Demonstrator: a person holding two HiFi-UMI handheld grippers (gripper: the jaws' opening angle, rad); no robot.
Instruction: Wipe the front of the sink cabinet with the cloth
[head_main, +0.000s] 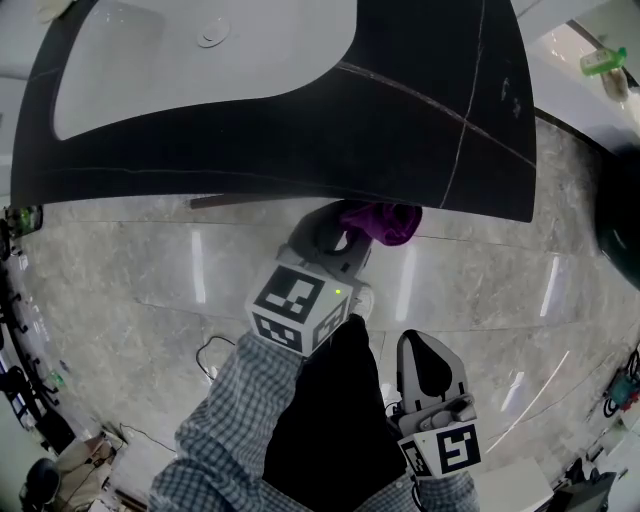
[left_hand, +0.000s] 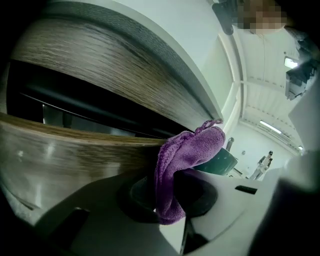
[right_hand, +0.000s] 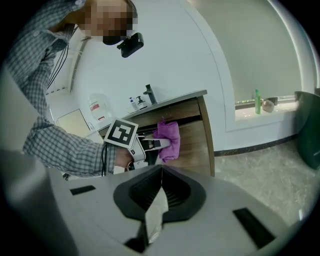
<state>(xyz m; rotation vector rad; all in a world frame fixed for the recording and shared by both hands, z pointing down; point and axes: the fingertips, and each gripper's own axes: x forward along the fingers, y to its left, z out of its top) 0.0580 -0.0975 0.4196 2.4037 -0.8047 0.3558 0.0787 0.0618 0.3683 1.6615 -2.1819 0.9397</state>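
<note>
Between the jaws of the left claw (left_hand: 167, 197): purple cloth (left_hand: 189, 152), clamped tight, its free fold ahead of the claw against the wood cabinet front (left_hand: 75, 150). Right claw (right_hand: 159, 189) closed on nothing, well back from the cabinet. Label on the jug (right_hand: 98, 109) beyond the left claw is too small to read.

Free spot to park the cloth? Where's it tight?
Bare: the black countertop right of the sink basin, out to its corner. Tight: under the counter's front edge, where the left gripper holds the purple cloth at the cabinet front.
</note>
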